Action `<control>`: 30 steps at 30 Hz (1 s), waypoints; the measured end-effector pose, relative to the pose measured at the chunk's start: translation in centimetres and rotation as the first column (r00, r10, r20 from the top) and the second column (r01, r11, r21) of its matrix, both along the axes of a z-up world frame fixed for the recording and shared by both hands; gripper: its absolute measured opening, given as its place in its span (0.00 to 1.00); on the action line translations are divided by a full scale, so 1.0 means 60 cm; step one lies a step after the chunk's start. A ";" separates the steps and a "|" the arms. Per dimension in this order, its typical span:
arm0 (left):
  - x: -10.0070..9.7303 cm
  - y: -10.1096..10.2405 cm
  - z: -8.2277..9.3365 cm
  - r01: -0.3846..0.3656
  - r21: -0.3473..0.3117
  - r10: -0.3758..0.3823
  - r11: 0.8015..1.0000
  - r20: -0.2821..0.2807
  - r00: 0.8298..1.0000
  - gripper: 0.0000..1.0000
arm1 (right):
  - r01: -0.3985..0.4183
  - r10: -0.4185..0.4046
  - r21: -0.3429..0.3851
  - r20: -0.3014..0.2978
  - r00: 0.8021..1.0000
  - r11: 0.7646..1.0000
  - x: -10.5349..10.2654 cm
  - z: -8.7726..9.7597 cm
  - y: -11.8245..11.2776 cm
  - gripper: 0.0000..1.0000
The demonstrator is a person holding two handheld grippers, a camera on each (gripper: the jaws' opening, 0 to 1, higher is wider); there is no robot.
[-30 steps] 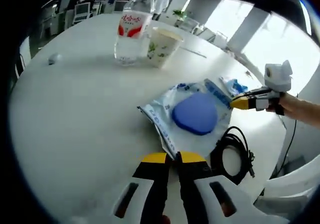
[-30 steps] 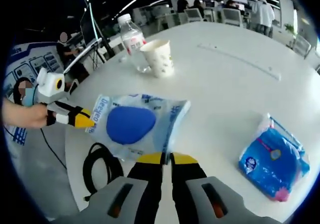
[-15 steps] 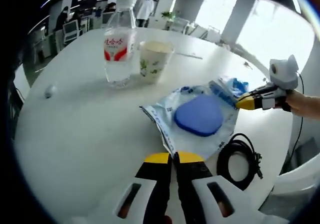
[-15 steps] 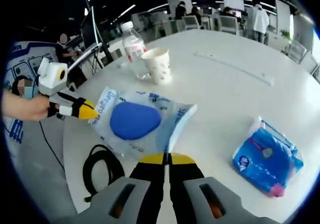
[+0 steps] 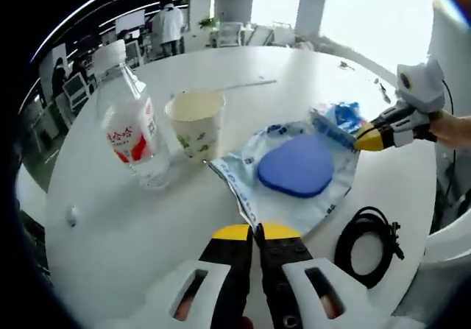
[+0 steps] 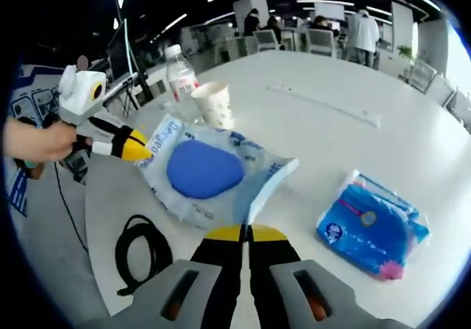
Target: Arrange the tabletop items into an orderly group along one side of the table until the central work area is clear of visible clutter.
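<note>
On the white table (image 5: 132, 241) lay a wet-wipe pack (image 5: 291, 171), stretched between both grippers: the left gripper (image 5: 254, 233) was clamped on one corner and the right gripper (image 6: 245, 233) on the opposite corner, probably to carry it flat. Beyond it the bottle (image 5: 131, 126) and paper cup (image 5: 195, 123) stood together. A tissue pack (image 6: 372, 222) and coiled cable (image 6: 140, 252) lay near the table's edges, with bare tabletop around them.
</note>
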State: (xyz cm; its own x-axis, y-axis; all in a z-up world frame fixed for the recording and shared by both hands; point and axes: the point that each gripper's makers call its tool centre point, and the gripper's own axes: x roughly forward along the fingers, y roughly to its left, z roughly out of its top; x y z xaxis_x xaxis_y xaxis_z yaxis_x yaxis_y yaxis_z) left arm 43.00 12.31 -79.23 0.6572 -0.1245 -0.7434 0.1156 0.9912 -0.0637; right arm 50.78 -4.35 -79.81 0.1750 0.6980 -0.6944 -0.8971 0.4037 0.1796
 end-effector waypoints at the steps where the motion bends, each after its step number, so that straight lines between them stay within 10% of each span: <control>1: 0.003 -0.002 0.004 0.013 0.017 -0.013 1.000 -0.003 1.000 0.00 | 0.002 -0.002 0.001 0.003 1.000 1.000 0.001 0.001 0.000 0.00; 30: 0.088 -0.024 -0.008 0.176 0.158 -0.170 0.972 -0.050 0.984 0.00 | 0.043 -0.040 -0.037 0.073 0.997 0.998 0.054 -0.004 -0.030 0.00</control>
